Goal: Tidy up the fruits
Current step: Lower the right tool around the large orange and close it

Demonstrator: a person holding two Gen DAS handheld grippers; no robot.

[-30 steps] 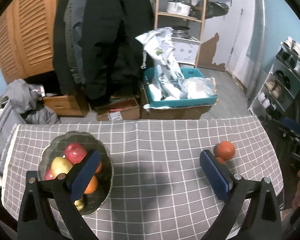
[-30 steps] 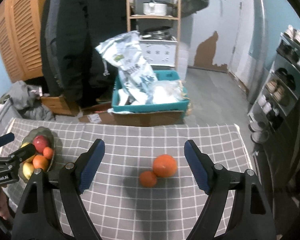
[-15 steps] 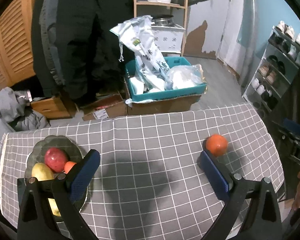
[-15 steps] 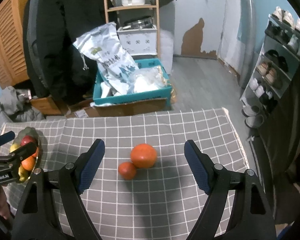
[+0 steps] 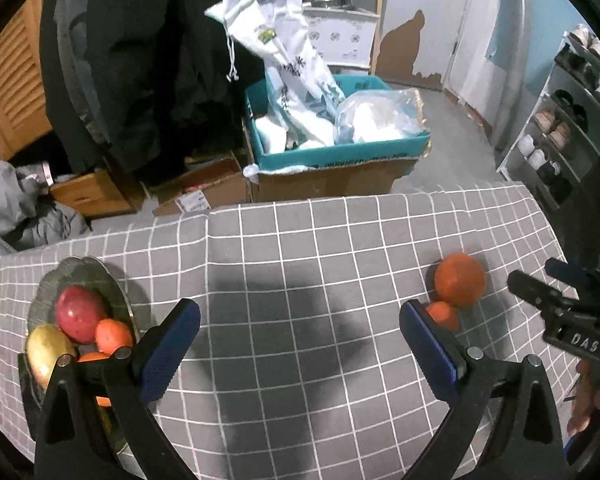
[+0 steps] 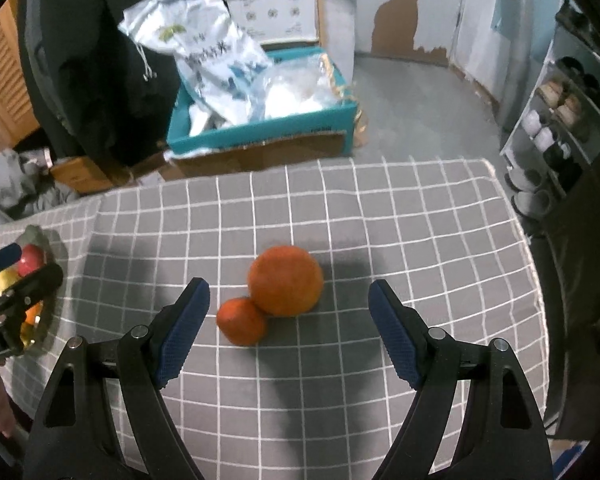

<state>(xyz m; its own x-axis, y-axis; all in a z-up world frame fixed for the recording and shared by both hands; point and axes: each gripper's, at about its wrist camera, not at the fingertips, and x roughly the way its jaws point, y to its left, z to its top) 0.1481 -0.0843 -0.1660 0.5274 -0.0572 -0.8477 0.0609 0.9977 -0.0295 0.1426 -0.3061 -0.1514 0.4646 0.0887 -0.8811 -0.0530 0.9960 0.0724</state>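
My right claw (image 6: pixel 288 322) is gaping wide, empty | big orange (image 6: pixel 286 286) is sitting between its pads, small orange (image 6: pixel 241 321) touching it | I'm centring on one fruit, sparing the other | bowl (image 6: pixel 40 236) is waiting far left of them.

Both grippers came down toward the counter (image 6: pixel 340 208). The right gripper (image 6: pixel 288 320) closed in on the large orange (image 6: pixel 286 286) and small orange (image 6: pixel 241 321), which grew between its wide jaws. The left gripper (image 5: pixel 300 332) drifted rightward, away from the fruit plate (image 5: pixel 80 272).
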